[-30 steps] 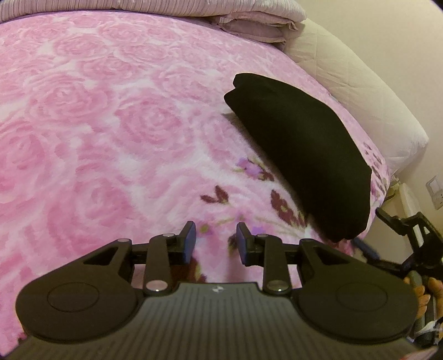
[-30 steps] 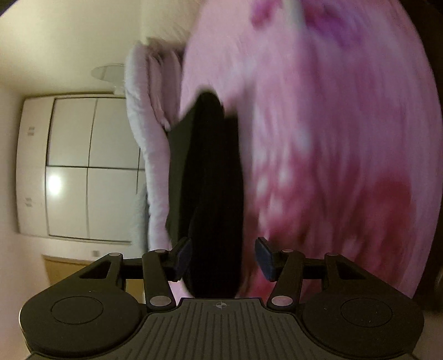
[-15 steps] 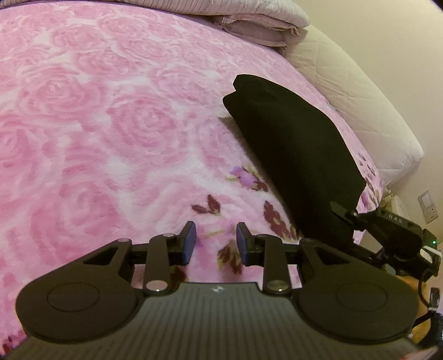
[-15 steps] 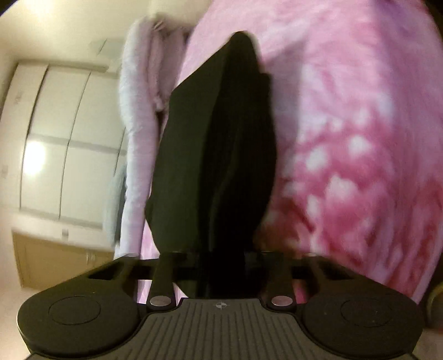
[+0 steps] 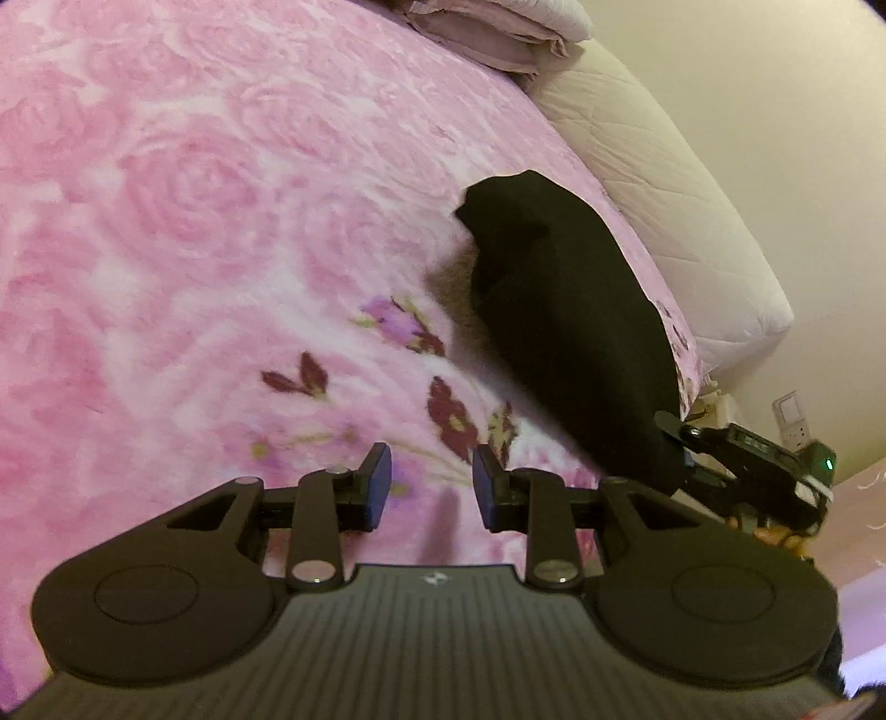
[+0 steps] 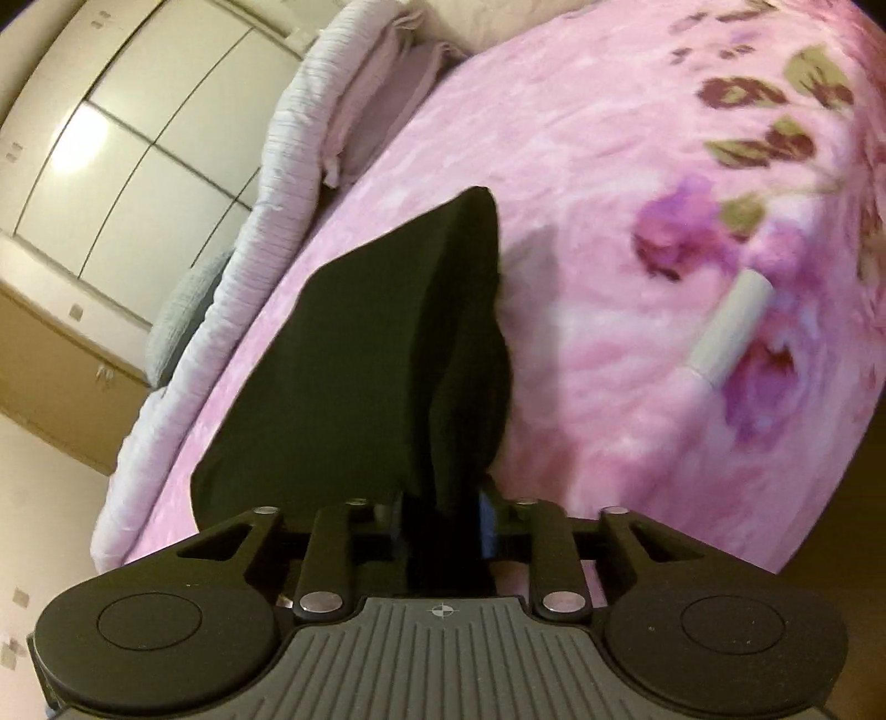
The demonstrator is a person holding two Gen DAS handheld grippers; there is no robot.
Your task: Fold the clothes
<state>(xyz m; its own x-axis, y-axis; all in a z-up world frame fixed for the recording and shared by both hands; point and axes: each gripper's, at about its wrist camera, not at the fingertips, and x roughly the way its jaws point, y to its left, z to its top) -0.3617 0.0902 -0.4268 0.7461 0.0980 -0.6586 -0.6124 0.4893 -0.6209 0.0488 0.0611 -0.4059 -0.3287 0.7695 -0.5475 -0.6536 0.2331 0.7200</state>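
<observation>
A folded black garment (image 5: 565,332) lies on the pink rose blanket (image 5: 194,221) near the bed's right edge. In the left wrist view my right gripper (image 5: 673,448) holds its near end at the edge. The right wrist view shows the garment (image 6: 360,360) stretching away from my right gripper (image 6: 440,515). The cloth fills the gap between the pads, which press on it while the jaws are opening slightly. My left gripper (image 5: 432,487) hovers over the blanket to the left of the garment, open, with nothing between its fingers.
Folded lilac bedding (image 5: 498,27) is stacked at the head of the bed. The bare pale mattress (image 5: 692,210) shows at the right edge. A small white cylinder (image 6: 731,327) lies on the blanket (image 6: 609,166). A wardrobe (image 6: 138,138) stands beyond the bed.
My right gripper has closed on the garment's near end, rolled upright and lifted it slightly; the cloth's far end has bunched up. The left gripper has only turned a little.
</observation>
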